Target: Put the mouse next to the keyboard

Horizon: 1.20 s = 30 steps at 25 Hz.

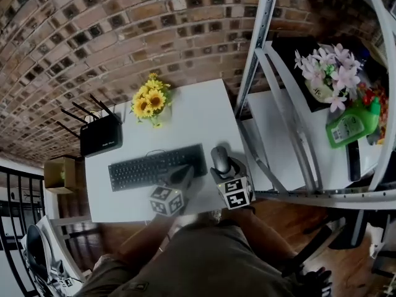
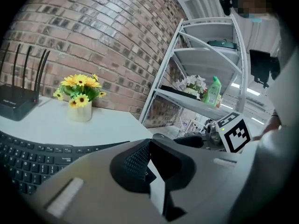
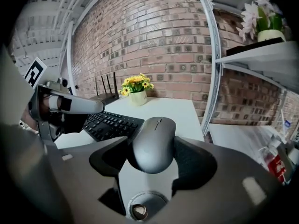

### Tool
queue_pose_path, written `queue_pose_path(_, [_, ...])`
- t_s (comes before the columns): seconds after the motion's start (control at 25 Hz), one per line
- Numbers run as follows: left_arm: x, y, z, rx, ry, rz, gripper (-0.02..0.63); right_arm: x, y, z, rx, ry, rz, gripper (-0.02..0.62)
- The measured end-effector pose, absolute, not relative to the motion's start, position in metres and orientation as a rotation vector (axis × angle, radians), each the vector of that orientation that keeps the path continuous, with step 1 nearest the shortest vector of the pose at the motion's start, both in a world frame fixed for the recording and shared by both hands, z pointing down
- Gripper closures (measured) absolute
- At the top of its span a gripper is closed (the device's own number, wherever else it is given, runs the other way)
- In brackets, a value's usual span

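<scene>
Right claw [image 3: 155, 149] is clamped on the grey mouse [image 3: 152, 136], one pad against each of its sides. The mouse is down at the white table [image 1: 198, 110], just beside the right end of the black keyboard [image 1: 156, 167] — whether it rests on the top or hangs barely above it I cannot tell. Left claw [image 2: 149, 141] has its jaws together at the tips with nothing between them, over the keyboard's near right corner. Behind the keyboard stands a pot of yellow sunflowers [image 1: 150, 104], and at the far left corner a black router [image 1: 100, 135] with its antennas up. A brick wall [image 1: 124, 30] backs the table — to the right, a metal rack [image 1: 272, 73] carries pink flowers [image 1: 328, 70] and a green bottle [image 1: 352, 124].
</scene>
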State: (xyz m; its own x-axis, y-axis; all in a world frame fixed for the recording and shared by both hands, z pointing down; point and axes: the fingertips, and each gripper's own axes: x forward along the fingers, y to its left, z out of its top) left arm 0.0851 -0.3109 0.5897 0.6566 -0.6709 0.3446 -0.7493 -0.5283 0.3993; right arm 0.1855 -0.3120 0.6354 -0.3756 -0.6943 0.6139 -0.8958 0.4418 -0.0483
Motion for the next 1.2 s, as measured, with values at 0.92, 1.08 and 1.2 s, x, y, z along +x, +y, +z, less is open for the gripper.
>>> queue_pose_path(0.92, [0.096, -0.318, 0.618, 2.280, -1.081, 0.255, 0.604, 0.179, -0.321, 0.698, 1.219, -2.074, 0.649, 0.278])
queue_pose_path(1.08, [0.094, -0.317, 0.619, 2.280, -1.077, 0.262, 0.604, 0.178, -0.322, 0.700, 1.224, -2.070, 0.648, 0.276])
queue_pose_path(1.2, [0.092, -0.317, 0.618, 2.281, -1.077, 0.264, 0.604, 0.177, -0.322, 0.701, 1.224, -2.085, 0.645, 0.272])
